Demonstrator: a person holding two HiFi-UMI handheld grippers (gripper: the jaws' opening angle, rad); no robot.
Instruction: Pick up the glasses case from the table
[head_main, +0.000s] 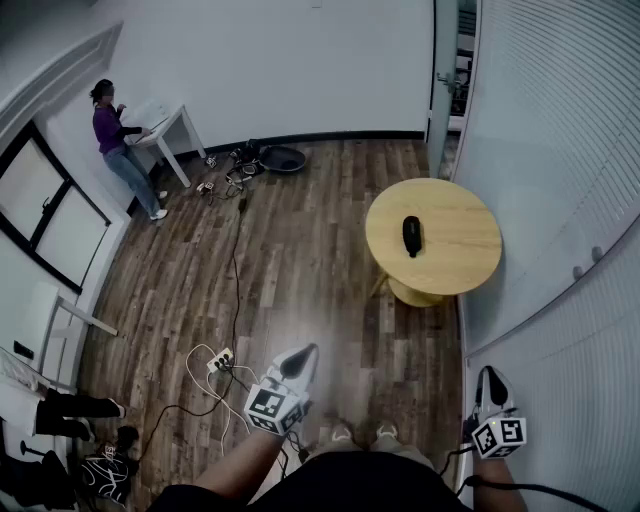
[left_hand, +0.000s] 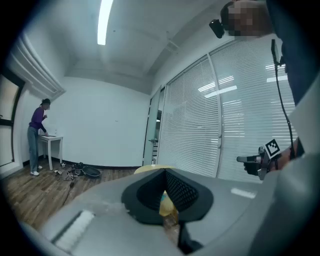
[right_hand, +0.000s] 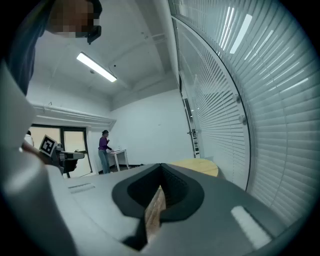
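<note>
Two empty grippers, left gripper (head_main: 298, 358) and right gripper (head_main: 492, 384), have their jaws together near the person's feet, while the glasses case (head_main: 411, 235) lies on the round table (head_main: 470, 268) far ahead, so step closer and open one gripper before straddling the case's narrow sides.

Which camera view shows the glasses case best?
The head view: the glasses case lies whole, seen from above, on the round wooden table. Both gripper views show only a sliver of that table; the case isn't visible there.
</note>
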